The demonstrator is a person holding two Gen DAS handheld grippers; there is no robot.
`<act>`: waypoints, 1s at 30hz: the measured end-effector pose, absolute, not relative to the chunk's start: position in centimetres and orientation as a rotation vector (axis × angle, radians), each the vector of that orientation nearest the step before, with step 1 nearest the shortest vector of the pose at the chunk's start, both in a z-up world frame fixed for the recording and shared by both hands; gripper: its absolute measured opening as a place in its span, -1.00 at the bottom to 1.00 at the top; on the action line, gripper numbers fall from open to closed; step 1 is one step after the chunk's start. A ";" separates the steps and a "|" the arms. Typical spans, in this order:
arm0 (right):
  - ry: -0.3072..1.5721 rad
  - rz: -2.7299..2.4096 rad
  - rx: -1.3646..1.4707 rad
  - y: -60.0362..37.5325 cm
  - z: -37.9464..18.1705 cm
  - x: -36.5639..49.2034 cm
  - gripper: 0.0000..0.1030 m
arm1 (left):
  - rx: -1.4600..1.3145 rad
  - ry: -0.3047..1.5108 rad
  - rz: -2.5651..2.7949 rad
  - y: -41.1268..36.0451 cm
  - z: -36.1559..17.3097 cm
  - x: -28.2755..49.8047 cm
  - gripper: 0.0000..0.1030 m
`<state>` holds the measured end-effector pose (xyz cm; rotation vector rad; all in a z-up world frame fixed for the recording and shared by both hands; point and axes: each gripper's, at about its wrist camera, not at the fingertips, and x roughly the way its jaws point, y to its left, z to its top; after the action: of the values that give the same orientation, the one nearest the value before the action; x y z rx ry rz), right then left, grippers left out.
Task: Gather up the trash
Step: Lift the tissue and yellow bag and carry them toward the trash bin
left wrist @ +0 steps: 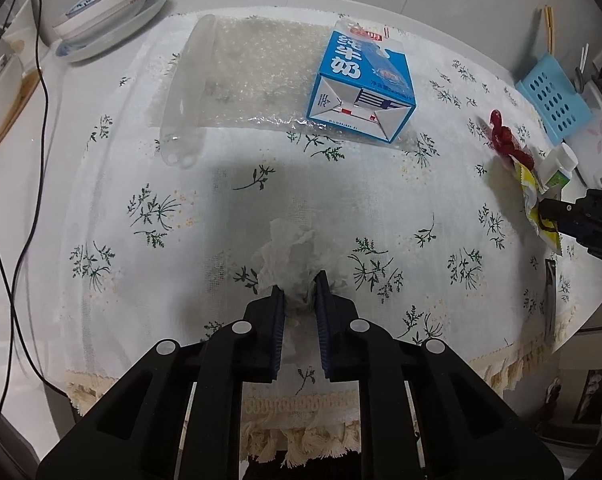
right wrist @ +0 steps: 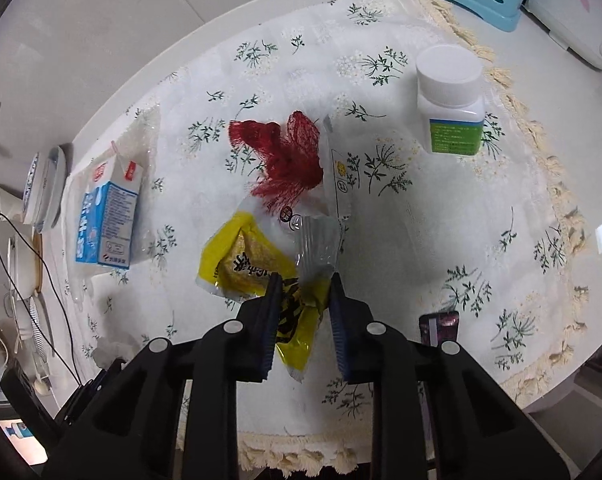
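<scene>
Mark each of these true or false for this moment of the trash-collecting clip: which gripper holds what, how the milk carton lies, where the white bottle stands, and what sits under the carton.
1. The left gripper is shut on the crumpled tissue. True.
2. The right gripper is open above the table. False: it is shut on the yellow wrapper.
3. The milk carton stands upright. False: it lies on its side.
4. The white bottle stands upright with its cap on. True.
5. The carton rests on a plate. False: it rests partly on a sheet of bubble wrap; the bowls are stacked apart, at the table's edge.
</scene>
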<state>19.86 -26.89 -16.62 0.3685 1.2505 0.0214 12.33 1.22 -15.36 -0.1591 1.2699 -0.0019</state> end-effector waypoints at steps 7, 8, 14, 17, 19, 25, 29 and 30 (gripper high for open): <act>1.217 0.037 0.357 -27.1 -15.2 17.1 -0.57 | -0.161 1.234 -0.025 1.0 -13.9 11.4 -0.74; 1.214 0.043 0.357 -26.7 -15.1 16.8 -0.57 | -0.158 1.231 -0.028 0.9 -13.8 11.4 -0.74; 1.217 0.083 0.352 -25.7 -14.5 14.9 -0.57 | -0.151 1.216 -0.041 0.3 -12.9 10.8 -0.74; 1.211 0.101 0.324 -25.4 -14.2 13.8 -0.57 | -0.149 1.205 -0.047 0.0 -12.3 10.2 -0.74; 1.200 0.108 0.307 -25.2 -13.9 13.0 -0.57 | -0.147 1.199 -0.050 -0.2 -11.8 9.8 -0.74; 1.138 0.121 0.254 -24.8 -12.7 10.6 -0.57 | -0.144 1.178 -0.064 -0.9 -10.6 8.5 -0.74; 1.098 0.145 0.223 -24.5 -11.9 9.0 -0.57 | -0.138 1.166 -0.077 -1.6 -9.8 7.4 -0.74; 1.090 0.154 0.218 -24.5 -11.7 8.5 -0.57 | -0.140 1.162 -0.081 -1.8 -9.6 7.1 -0.74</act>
<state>8.50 -24.45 -11.68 0.2182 1.0904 0.1535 7.05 -1.75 -9.57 -0.1399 1.1620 -0.0810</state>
